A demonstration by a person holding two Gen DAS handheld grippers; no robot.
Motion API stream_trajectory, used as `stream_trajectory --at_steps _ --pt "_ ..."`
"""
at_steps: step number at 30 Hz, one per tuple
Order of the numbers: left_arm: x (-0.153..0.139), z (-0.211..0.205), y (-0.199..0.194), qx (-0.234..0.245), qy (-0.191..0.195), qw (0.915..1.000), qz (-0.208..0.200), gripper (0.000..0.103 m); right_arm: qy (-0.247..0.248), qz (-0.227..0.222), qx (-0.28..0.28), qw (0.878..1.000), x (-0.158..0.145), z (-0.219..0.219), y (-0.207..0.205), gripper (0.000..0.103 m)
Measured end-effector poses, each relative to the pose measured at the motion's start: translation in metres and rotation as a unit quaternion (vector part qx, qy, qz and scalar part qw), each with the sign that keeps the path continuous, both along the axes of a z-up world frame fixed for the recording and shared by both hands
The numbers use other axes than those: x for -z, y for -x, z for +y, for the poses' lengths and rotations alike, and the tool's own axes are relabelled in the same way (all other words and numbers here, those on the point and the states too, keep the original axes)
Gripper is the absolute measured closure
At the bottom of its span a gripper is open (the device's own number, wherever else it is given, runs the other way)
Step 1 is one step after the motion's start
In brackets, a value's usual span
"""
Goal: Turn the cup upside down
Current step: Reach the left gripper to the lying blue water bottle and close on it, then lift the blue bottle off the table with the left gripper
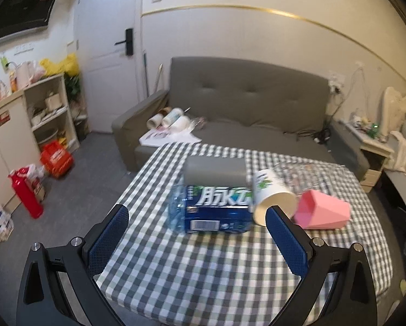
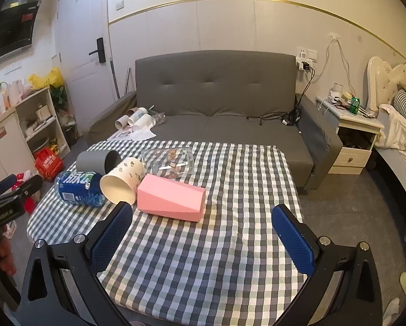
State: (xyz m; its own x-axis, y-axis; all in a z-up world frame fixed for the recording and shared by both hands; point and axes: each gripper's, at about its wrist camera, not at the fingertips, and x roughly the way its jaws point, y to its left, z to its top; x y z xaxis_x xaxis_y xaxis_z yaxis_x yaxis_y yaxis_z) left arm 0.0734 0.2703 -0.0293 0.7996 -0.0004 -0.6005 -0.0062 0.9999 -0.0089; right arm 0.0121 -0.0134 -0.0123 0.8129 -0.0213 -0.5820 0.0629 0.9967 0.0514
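A: Where are the cups, relative to the two grippers?

B: Five vessels lie on their sides, bunched on a checked tablecloth (image 2: pixel 230 190). In the right wrist view the pink faceted cup (image 2: pixel 171 199) lies just ahead of the right gripper (image 2: pixel 201 212), nearer its left finger than its right. Its long axis runs crosswise to the fingers, and which end is the mouth I cannot tell.

A: And the others?

B: Beyond that left finger a cream paper cup (image 2: pixel 122 179) points its open mouth back toward the jaws. Left of it lies a blue labelled bottle (image 2: pixel 78 188), with a grey cup (image 2: pixel 98 160) behind and a clear glass (image 2: pixel 169 163) farther back.

A: What do the jaws hold?

B: Nothing. Both pairs stand spread wide, above the near cloth and short of the cluster. The left gripper (image 1: pixel 197 214) faces the blue bottle, with the paper cup's rim at its right finger and the pink cup beyond that finger.

A: Which hand is better placed?

B: I judge the right one nearer the pink cup. Since it lies crosswise, the jaws could likely close across its body, then roll the wrist to set it mouth down
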Motion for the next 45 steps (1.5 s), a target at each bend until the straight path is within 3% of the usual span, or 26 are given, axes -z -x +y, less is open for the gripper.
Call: stream_trajectory --at_steps 2,5,9,12,17,21,24,33,36,38,40,45 --pt "0.004 -0.001 -0.005 -0.008 -0.007 0.9999 0.009 0.0 -0.004 0.004 0.0 1.0 0.003 -0.001 -0.003 0.0" --pt "0.008 -0.01 -0.013 0.018 -0.034 0.9992 0.004 0.0 -0.005 0.014 -0.005 1.0 0.01 -0.001 -0.009 0.0" --pt "0.021 -0.018 -0.026 0.099 -0.089 0.9911 -0.001 0.0 0.0 0.023 -0.011 1.0 0.017 0.0 -0.013 0.0" --pt "0.031 -0.021 -0.04 0.157 -0.123 0.9798 0.016 0.0 -0.004 0.034 -0.015 0.999 0.024 -0.004 -0.018 0.0" --pt "0.048 -0.028 -0.053 0.245 -0.194 0.9493 0.03 0.0 -0.011 0.054 -0.018 0.998 0.036 -0.003 -0.028 0.0" --pt "0.062 -0.04 -0.064 0.319 -0.277 0.9057 0.038 0.0 -0.007 0.068 -0.025 0.997 0.045 0.003 -0.037 0.0" --pt "0.07 -0.045 -0.07 0.354 -0.313 0.88 0.043 0.0 -0.012 0.076 -0.023 0.997 0.05 0.003 -0.041 0.0" --pt "0.102 -0.052 -0.08 0.402 -0.366 0.8377 0.051 0.001 -0.024 0.097 -0.007 0.995 0.066 -0.003 -0.052 0.0" --pt "0.1 -0.052 -0.08 0.401 -0.36 0.8412 0.049 0.018 -0.023 0.102 -0.01 0.994 0.069 -0.002 -0.053 0.0" --pt "0.097 -0.051 -0.079 0.401 -0.358 0.8414 0.058 0.019 -0.022 0.103 -0.013 0.994 0.07 0.0 -0.053 0.0" --pt "0.092 -0.05 -0.074 0.399 -0.345 0.847 0.068 0.021 -0.024 0.102 -0.016 0.994 0.069 0.002 -0.053 0.0" --pt "0.07 -0.046 -0.052 0.373 -0.287 0.8766 0.102 0.023 -0.03 0.092 -0.017 0.995 0.063 0.003 -0.05 0.0"
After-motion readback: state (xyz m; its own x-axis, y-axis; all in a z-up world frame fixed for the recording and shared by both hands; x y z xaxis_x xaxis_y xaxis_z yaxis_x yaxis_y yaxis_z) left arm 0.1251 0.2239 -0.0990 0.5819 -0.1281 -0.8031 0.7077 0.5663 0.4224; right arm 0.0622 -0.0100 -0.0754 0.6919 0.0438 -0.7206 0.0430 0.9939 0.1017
